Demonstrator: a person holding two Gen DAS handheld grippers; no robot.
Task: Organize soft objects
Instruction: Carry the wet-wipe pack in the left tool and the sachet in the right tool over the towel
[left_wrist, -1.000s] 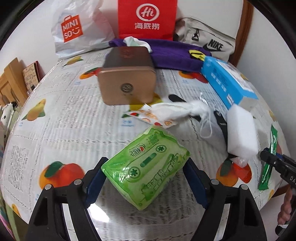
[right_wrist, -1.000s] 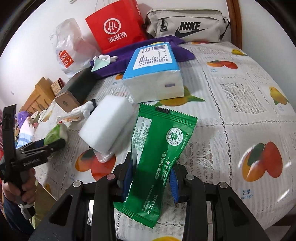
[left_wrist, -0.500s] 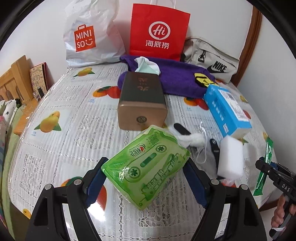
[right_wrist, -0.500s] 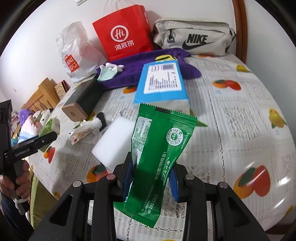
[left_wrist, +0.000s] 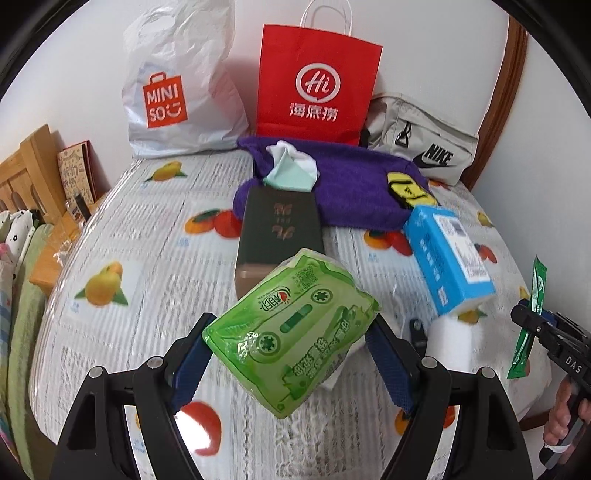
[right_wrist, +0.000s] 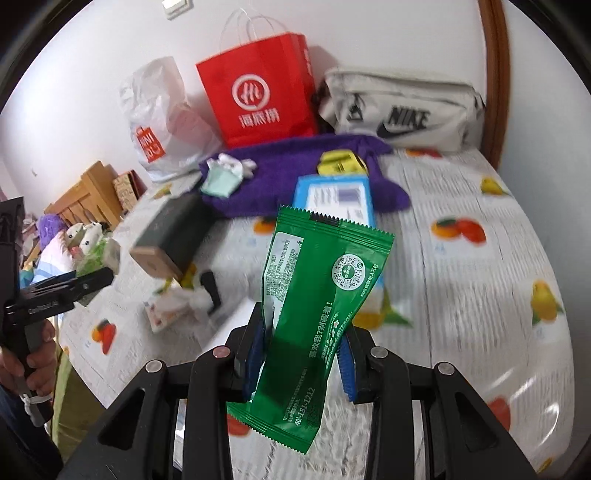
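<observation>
1. Currently both claws are loaded and held above the surface: left claw stands wide, clamped on the light green tissue pack; right claw stands narrow, pinching the dark green sachet upright.
2. Step, as I judge it: carry phase, both soft items picked, neither placed yet.
3. Next move likely needs a drop spot. No bin is obvious; the red paper bag or white Miniso bag at the back are candidates, can't tell which.
4. Just below and beyond the claws: white sponge block, crumpled white bits, a small black item; all loose on the surface.
5. Mid-way: dark tissue box directly ahead of the left claw, blue tissue pack ahead of the right. Both block a straight low path to the back.
6. Farther: purple towel with yellow item, then grey Nike pouch against the wall.
</observation>
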